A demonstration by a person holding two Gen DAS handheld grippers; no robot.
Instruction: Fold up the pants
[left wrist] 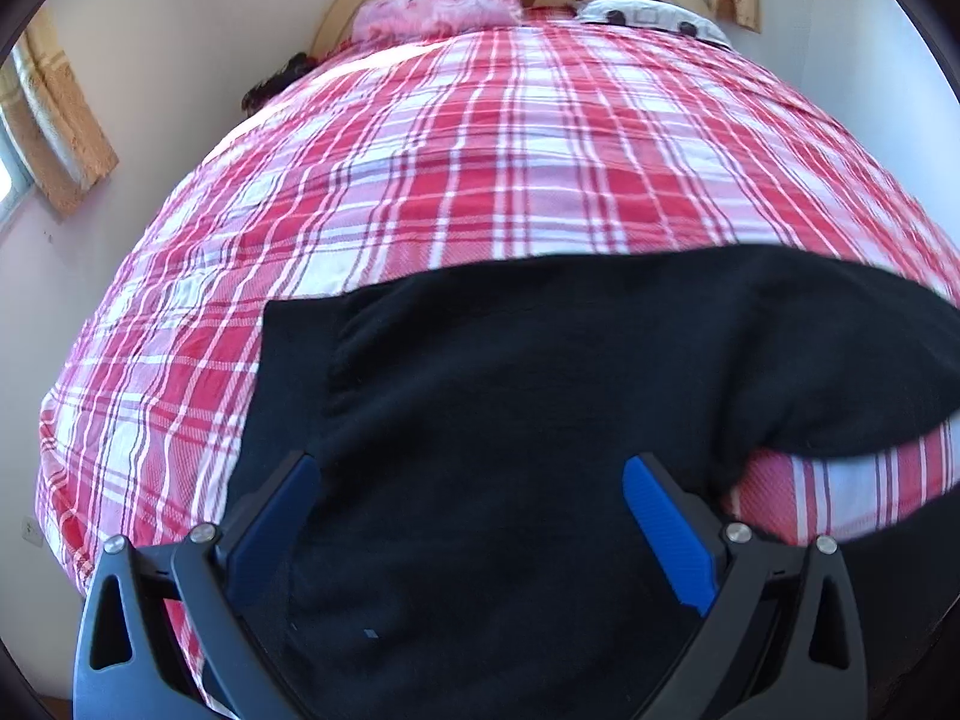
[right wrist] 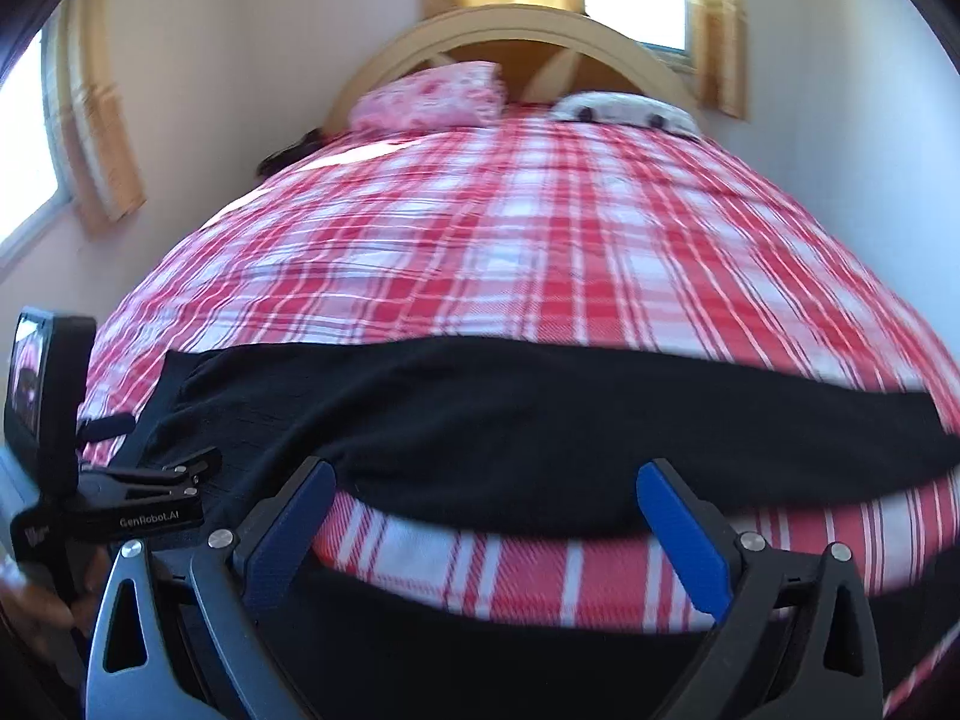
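Left wrist view: left gripper (left wrist: 468,528), jaws spread wide and empty, hovers over the black knit pants (left wrist: 540,396) lying across the near end of the red-and-white plaid bedspread (left wrist: 456,168). Right wrist view: right gripper (right wrist: 486,528), also wide and empty, faces the pants' near edge. Step in hand appears to be the approach; next, each gripper must pinch an edge.

My left gripper (left wrist: 468,522) has black curved arms with triangular cut-outs, silver round screws at the pivots and blue ribbed pads (left wrist: 666,534) lining the fingers. My right gripper (right wrist: 486,534) is built alike, and at nine o'clock in its view the left unit's black body reads "GenRobot.AI" in white, a small screen above.
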